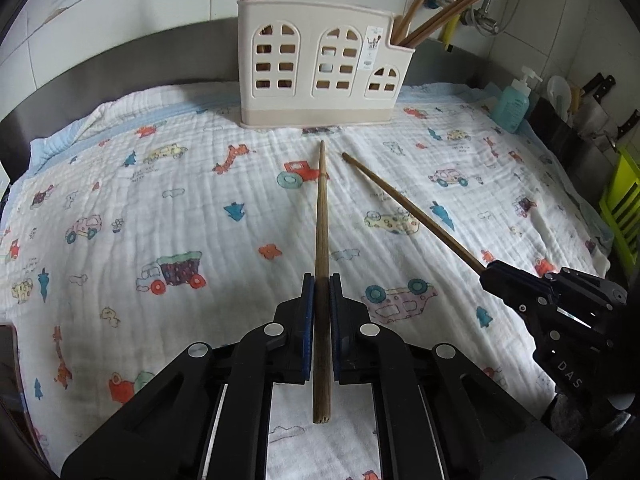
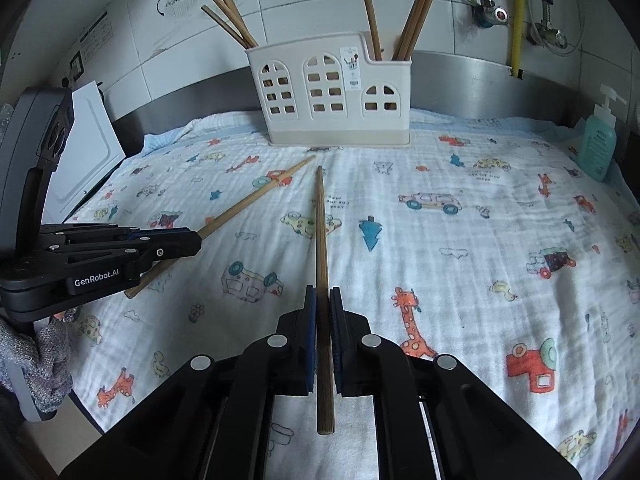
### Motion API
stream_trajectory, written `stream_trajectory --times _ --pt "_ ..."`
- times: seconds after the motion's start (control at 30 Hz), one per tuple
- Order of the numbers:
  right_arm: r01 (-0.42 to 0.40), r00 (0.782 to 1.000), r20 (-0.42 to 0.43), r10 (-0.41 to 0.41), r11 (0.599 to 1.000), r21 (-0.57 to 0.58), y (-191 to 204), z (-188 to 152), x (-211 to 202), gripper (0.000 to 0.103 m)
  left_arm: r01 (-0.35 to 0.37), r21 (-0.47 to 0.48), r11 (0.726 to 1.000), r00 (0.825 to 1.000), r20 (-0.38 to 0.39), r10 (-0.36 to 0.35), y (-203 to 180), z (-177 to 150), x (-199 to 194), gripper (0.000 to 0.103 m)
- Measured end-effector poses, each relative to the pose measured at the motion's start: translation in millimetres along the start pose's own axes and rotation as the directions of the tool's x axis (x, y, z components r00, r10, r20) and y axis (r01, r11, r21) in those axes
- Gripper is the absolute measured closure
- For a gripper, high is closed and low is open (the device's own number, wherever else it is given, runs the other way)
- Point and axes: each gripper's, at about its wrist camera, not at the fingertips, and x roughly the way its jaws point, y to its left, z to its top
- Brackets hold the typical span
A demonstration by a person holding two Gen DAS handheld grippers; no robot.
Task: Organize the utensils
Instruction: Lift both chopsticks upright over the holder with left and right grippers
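Note:
My left gripper [image 1: 321, 280] is shut on a wooden chopstick [image 1: 321, 216] that points at the cream house-shaped utensil holder [image 1: 320, 76]. My right gripper [image 2: 323, 292] is shut on a second chopstick [image 2: 321, 232], which also points at the holder [image 2: 336, 100]. Each gripper shows in the other's view: the right one [image 1: 486, 274] with its chopstick [image 1: 412, 208], the left one [image 2: 198, 240] with its chopstick [image 2: 256, 196]. Several chopsticks [image 2: 416, 12] stand in the holder's compartments. Both held chopsticks hover above the cloth.
A white printed cloth [image 1: 160, 208] covers the counter. A teal soap bottle [image 2: 598, 140] stands at the right. Knives and a green rack [image 1: 624, 208] sit at the far right. A steel backsplash and tiled wall with pipes [image 2: 516, 16] rise behind the holder.

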Motion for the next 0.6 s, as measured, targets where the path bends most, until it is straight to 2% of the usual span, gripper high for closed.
stream_trajectory --times 0.2,0.33,0.6 --pt "-0.002 0.993 0.122 0.004 1.0 -0.023 7 33 -37 0.097 0.01 0.017 1.0 0.994 0.11 -0.012 0 17 -36 0.097" --pt "-0.013 0.982 0.188 0.02 0.999 -0.038 12 58 -53 0.097 0.021 0.023 1.0 0.987 0.157 -0.024 1 28 -49 0.097" --pt "-0.031 0.976 0.213 0.048 0.996 -0.083 15 109 -64 0.097 0.043 0.038 0.998 0.978 0.203 -0.05 8 50 -67 0.097"
